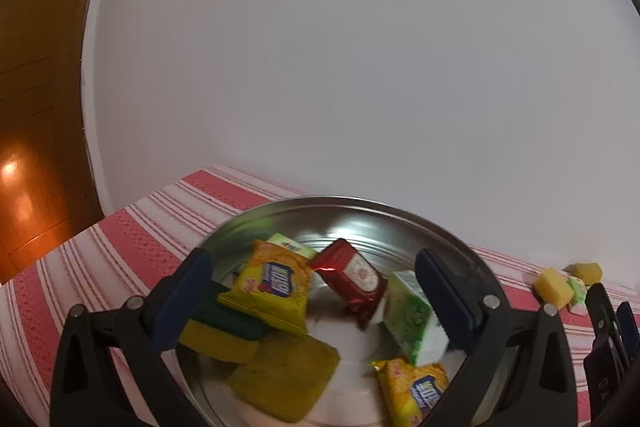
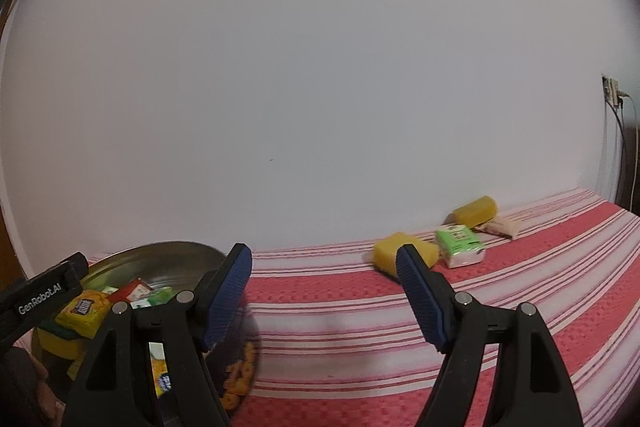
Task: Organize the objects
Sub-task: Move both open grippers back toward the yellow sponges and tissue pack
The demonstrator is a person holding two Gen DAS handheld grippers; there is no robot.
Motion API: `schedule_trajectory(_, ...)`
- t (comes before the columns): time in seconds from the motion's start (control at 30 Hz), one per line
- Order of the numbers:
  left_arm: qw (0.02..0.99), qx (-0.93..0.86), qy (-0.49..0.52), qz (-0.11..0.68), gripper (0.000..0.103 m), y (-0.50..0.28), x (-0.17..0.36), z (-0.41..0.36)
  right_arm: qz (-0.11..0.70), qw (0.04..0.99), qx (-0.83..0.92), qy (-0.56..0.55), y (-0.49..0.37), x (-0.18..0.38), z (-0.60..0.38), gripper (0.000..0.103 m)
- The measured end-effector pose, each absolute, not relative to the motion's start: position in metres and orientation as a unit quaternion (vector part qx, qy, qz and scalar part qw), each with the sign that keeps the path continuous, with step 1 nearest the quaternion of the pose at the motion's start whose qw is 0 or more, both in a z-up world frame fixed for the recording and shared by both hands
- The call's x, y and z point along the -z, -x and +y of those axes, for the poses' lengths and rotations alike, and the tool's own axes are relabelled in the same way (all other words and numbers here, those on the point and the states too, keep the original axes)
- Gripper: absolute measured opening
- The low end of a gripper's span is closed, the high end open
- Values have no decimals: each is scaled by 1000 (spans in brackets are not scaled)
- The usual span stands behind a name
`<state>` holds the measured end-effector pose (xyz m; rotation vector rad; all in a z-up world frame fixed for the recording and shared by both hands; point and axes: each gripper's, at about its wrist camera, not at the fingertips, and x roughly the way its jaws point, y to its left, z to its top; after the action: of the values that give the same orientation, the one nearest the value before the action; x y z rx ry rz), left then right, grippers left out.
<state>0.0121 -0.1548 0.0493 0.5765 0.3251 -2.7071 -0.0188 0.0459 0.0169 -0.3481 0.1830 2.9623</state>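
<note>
Red-striped tablecloth (image 2: 360, 307), white wall behind: snack packets fill my metal bowl (image 1: 360, 211).
My left gripper (image 1: 316, 291) gapes empty over the bowl; my right gripper (image 2: 324, 291), beside it, spreads empty near a yellow sponge (image 2: 388, 251).

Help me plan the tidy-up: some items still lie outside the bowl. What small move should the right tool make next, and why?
Probably ease the right tool forward to straddle the near sponge. Its jaws stand open and empty, that sponge lies closest, just beyond the right finger, and it sits loose on the striped cloth with a green pack beside it, while the bowl already holds similar items.
</note>
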Motion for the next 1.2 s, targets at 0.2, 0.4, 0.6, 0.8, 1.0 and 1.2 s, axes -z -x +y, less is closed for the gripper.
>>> schedule_trajectory(0.2,169,958,-209,97,102,-15,-45,-134,53,94,-988,115,11,-18,60,77)
schedule_trajectory(0.4,150,959,-223,86,102,-18,-42,-111,50,112,-986,117,9,-17,79,77)
schedule_trajectory(0.6,123,964,-227,66,102,-20,-41,-77,41,132,-983,121,8,-16,104,77)
schedule_trajectory(0.8,96,967,-230,42,102,-16,-39,-37,44,155,-978,130,3,-17,129,77)
schedule_trajectory(1.0,62,966,-248,25,102,-9,-36,4,45,172,-974,137,4,-16,156,77)
schedule_trajectory(1.2,31,966,-258,-15,102,-1,-32,46,50,193,-969,147,7,-15,191,77)
